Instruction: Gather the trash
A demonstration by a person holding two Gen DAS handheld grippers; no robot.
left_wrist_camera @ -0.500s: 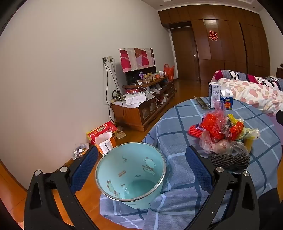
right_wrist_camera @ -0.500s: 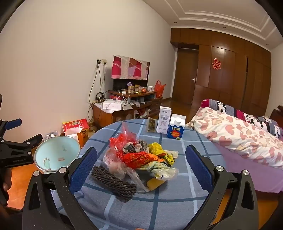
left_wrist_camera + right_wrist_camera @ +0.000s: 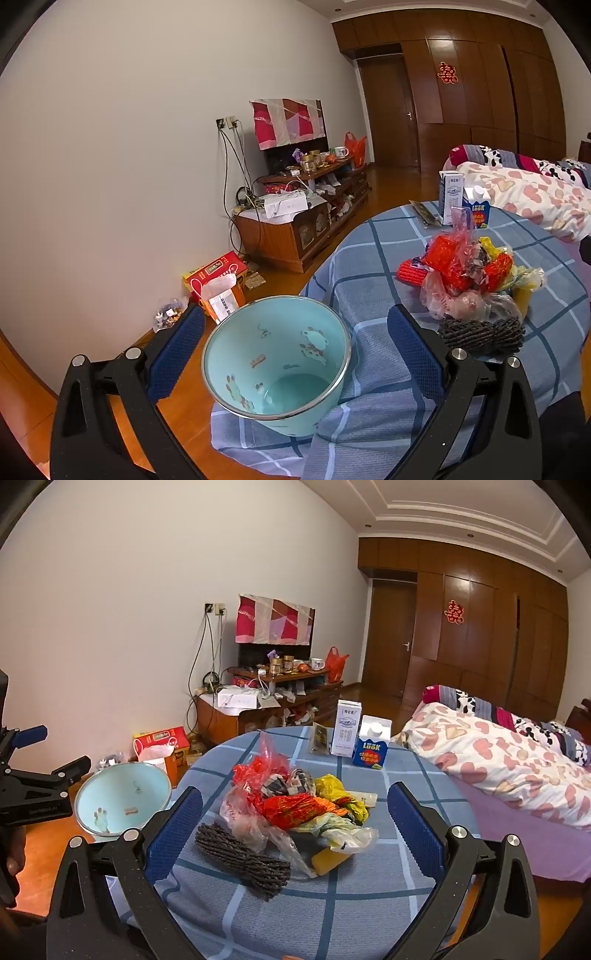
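Left wrist view: left gripper [image 3: 295, 345] spread fully wide, blue pads either side of a pale blue enamel bin [image 3: 277, 363], neither pad touching it, nothing held. Bin tilted mouth-up at the near-left edge of the worktop [image 3: 373, 266], pressed against the hanging blue checked cloth, printed with small cartoon figures inside, otherwise bare. Trash pile [image 3: 469, 277] just right of the bin, on the worktop: red mesh wrappers, clear and pink plastic bags, a yellow scrap, a dark coil of cord [image 3: 480, 334] at its near edge. White carton [image 3: 451, 198] and blue "Look" carton [image 3: 479, 210] upright beyond the pile, touching or nearly so.

Right wrist view: right gripper [image 3: 293, 823] likewise fully open and empty, hovering over the near side of the worktop [image 3: 369, 904], aimed at the trash pile [image 3: 299, 805] framed between its pads. Coil of cord [image 3: 242, 856] nearest, left of centre; a yellow block [image 3: 328, 860] poking from under the bags. Bin [image 3: 122, 799] left of the pile, off the worktop's edge, with the left gripper [image 3: 33, 775] beside it. Both cartons behind the pile; a bed [image 3: 498, 768] with heart-print quilt to the right of the worktop, a cluttered wooden TV cabinet [image 3: 266, 701] against the far wall.
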